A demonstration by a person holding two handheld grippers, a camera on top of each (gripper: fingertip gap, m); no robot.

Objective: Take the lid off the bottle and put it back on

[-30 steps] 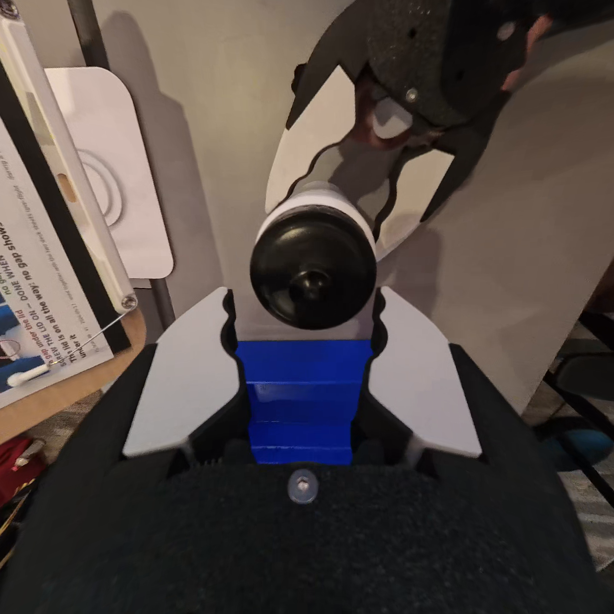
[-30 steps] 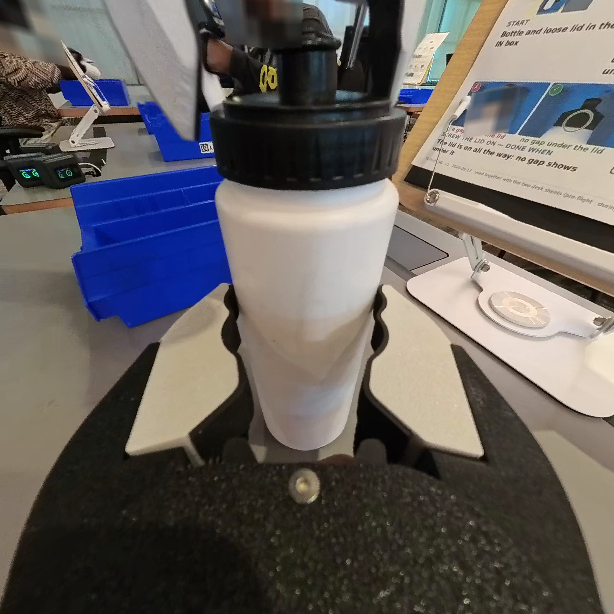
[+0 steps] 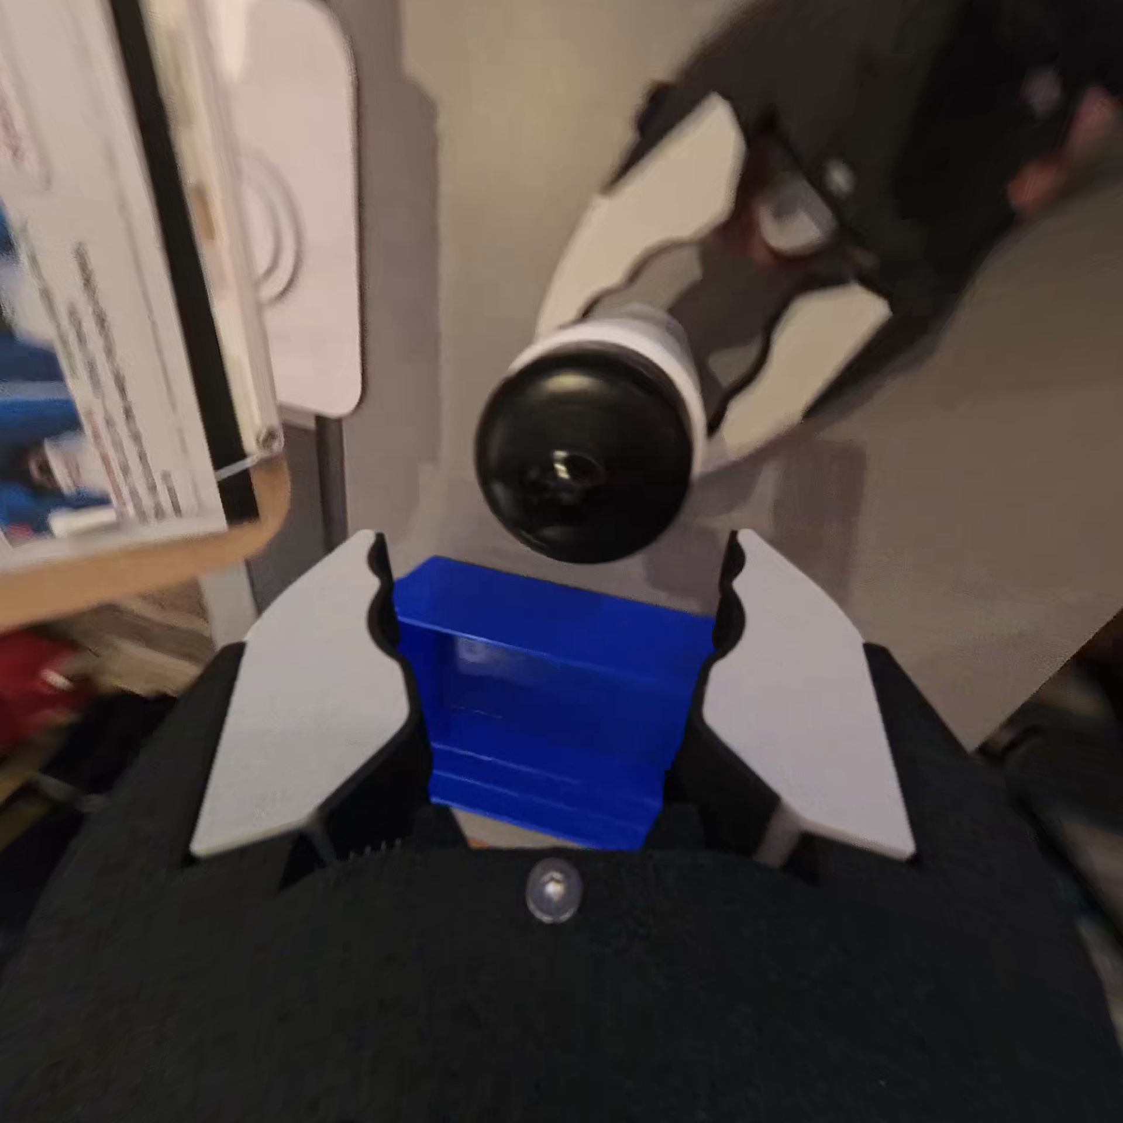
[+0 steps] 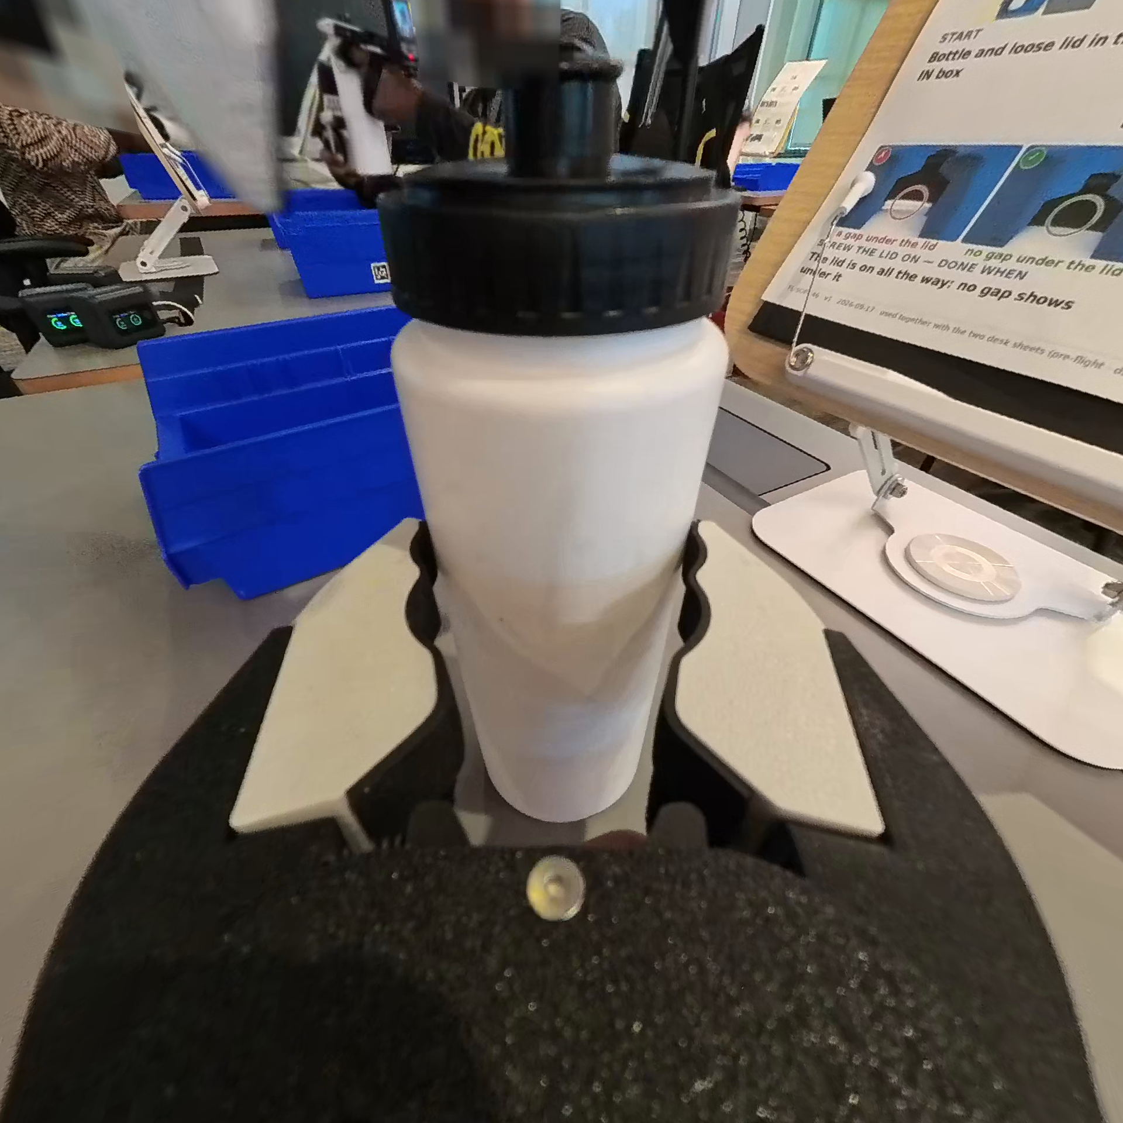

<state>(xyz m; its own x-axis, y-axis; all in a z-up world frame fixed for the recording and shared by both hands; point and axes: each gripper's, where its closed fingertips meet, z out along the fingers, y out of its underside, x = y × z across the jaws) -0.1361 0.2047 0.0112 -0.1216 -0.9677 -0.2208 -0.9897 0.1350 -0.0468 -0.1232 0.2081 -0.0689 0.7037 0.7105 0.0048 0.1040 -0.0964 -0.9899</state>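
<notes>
Left wrist view: the left gripper [image 3: 556,541] stands wide apart, its two white fingers with black wavy pads [image 3: 380,583] clear of everything, nothing between them. Beyond and above the tips, apart from them, is the black round screw lid [image 3: 583,465], seen end-on, seated on the white plastic bottle [image 3: 656,349]. The right gripper [image 3: 699,340] reaches in from the upper right, its fingers on either side of the bottle body. Below the tips lies a blue plastic bin [image 3: 547,686] on the grey table [image 3: 911,547]. A white instruction sheet on a wooden board [image 3: 121,364] stands at left. The view is blurred.

Right wrist view: the right gripper [image 4: 559,583] is closed partway on the lower body of the white bottle [image 4: 559,486], both black pads [image 4: 425,583] pressed against its sides. The bottle stands upright, the black lid [image 4: 559,255] on top, with no gap visible under its rim. The blue bin [image 4: 267,449] sits to the left on the table [image 4: 73,547]; the instruction sheet [image 4: 972,212] and its white stand base [image 4: 911,607] are at right.
</notes>
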